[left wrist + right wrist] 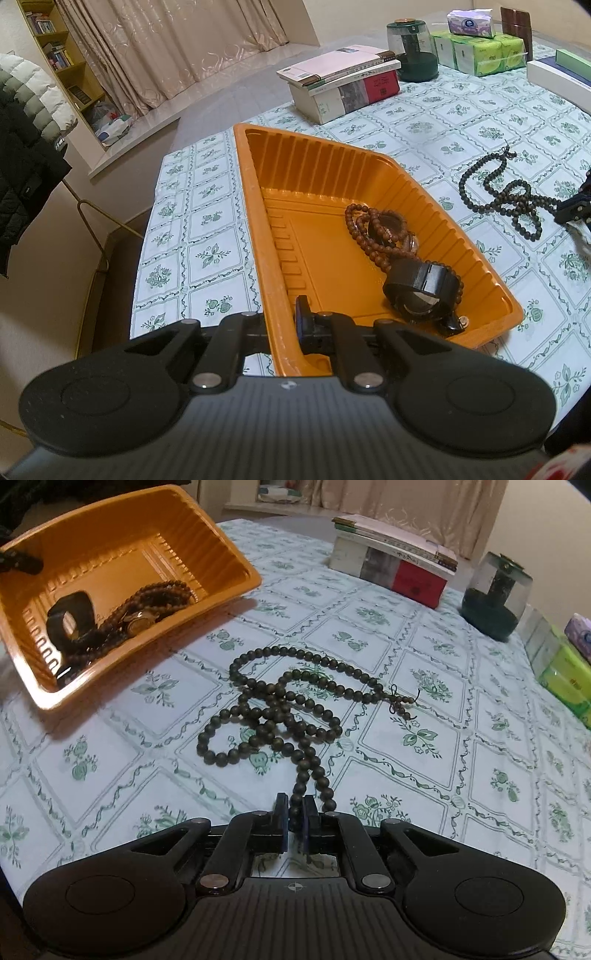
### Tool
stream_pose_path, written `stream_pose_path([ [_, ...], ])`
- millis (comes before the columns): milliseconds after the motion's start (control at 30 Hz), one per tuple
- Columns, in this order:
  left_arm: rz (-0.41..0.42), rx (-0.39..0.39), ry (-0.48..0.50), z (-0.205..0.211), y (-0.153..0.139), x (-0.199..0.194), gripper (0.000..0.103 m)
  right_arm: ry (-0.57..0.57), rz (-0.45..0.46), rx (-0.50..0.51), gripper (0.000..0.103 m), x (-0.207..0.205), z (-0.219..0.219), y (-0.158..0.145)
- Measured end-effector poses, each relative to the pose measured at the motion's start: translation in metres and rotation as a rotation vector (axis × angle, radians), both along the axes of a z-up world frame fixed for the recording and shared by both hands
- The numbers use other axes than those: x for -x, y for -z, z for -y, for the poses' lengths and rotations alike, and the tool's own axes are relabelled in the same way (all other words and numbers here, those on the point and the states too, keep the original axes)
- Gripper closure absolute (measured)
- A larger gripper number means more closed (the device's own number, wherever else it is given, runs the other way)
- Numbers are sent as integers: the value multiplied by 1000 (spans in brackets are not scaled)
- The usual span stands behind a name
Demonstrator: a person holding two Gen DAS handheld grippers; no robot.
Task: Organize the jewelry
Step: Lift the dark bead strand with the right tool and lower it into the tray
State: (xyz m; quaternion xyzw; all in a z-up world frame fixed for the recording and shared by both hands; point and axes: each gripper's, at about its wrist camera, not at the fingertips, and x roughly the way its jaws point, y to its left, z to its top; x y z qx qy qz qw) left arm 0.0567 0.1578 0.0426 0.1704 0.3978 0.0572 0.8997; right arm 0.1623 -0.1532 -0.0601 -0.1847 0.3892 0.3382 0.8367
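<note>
An orange plastic tray sits tilted on the flowered tablecloth, and my left gripper is shut on its near wall. Inside lie a brown bead strand, a black watch and a small gold watch. A long string of dark beads lies tangled on the cloth to the right of the tray. My right gripper is shut on the near end of that dark string, with beads pinched between its pads.
At the far side of the table stand a stack of books, a dark green jar with a clear dome and tissue packs. The table's left edge drops off beside the tray, with a jacket hanging beyond.
</note>
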Motion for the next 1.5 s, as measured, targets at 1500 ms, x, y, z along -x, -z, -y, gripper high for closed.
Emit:
stream_pose_path([
  [1500, -3, 1, 3, 0, 0, -1, 95, -11, 713, -203, 97, 19, 15, -305],
])
